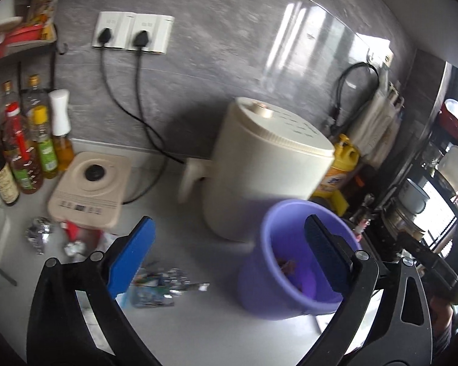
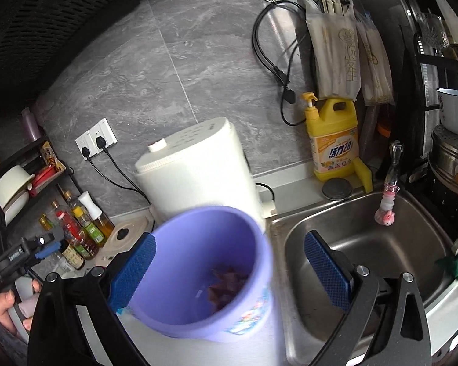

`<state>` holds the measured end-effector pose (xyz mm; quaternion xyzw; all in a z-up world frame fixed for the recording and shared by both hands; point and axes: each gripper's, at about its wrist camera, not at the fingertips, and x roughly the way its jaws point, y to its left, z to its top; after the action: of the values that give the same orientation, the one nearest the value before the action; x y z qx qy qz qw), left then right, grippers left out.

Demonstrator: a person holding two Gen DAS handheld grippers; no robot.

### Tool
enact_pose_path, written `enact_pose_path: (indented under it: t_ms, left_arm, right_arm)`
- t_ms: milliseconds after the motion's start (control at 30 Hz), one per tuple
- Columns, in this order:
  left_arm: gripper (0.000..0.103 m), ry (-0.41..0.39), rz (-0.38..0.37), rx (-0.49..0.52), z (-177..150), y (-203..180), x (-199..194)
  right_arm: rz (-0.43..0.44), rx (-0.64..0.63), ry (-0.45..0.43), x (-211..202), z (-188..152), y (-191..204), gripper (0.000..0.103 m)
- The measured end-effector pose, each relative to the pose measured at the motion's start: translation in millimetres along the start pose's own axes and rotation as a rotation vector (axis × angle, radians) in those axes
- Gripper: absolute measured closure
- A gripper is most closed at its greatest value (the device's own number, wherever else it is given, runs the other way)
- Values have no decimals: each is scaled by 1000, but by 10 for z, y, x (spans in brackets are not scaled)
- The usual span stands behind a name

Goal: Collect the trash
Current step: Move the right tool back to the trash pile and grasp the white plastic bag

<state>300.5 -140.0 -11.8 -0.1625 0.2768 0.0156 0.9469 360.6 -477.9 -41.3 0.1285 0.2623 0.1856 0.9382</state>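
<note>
A purple bin (image 1: 278, 277) stands on the grey counter with brownish scraps (image 2: 229, 286) at its bottom. My left gripper (image 1: 229, 256) is open and hangs above the counter, its right pad in front of the bin's mouth. Left of it lie a crumpled shiny wrapper (image 1: 158, 286), two foil balls (image 1: 38, 233) and a red wrapper (image 1: 74, 230). My right gripper (image 2: 230, 270) is open over the bin (image 2: 198, 274), with the left pad at the bin's left rim and the right pad clear of it. A hand (image 2: 6, 305) holds the left gripper's handle.
A tall cream appliance (image 1: 259, 167) stands right behind the bin, with its flat base (image 1: 91, 186) to the left. Oil and sauce bottles (image 1: 30, 152) line the left edge. A steel sink (image 2: 366, 259) lies right of the bin, with a yellow detergent bottle (image 2: 332, 140) behind it.
</note>
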Motion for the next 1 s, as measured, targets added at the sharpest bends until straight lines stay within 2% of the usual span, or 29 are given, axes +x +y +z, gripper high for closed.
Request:
enact_pose_path:
  t_ms: [200, 333, 467, 600, 800, 900, 1000]
  left_arm:
    - [6, 28, 56, -4, 48, 483, -154]
    - [6, 8, 108, -6, 85, 824, -298]
    - [6, -16, 135, -46, 77, 1158, -438]
    - [6, -35, 159, -36, 42, 1408, -543]
    - [6, -21, 103, -8, -28, 1707, -600]
    - [6, 27, 110, 5, -86, 1810, -576]
    - [6, 38, 119, 4, -167, 1898, -574]
  right_arm:
    - [9, -23, -1, 65, -122, 612, 8]
    - [34, -47, 25, 195, -221, 1046, 8]
    - [56, -101, 49, 312, -316, 1431, 8]
    - [91, -152, 79, 436, -438, 1804, 8]
    - [138, -186, 136, 657, -632, 2172, 8]
    - [164, -202, 170, 799, -702, 2290, 8]
    - [199, -227, 225, 963, -829, 2421, 13]
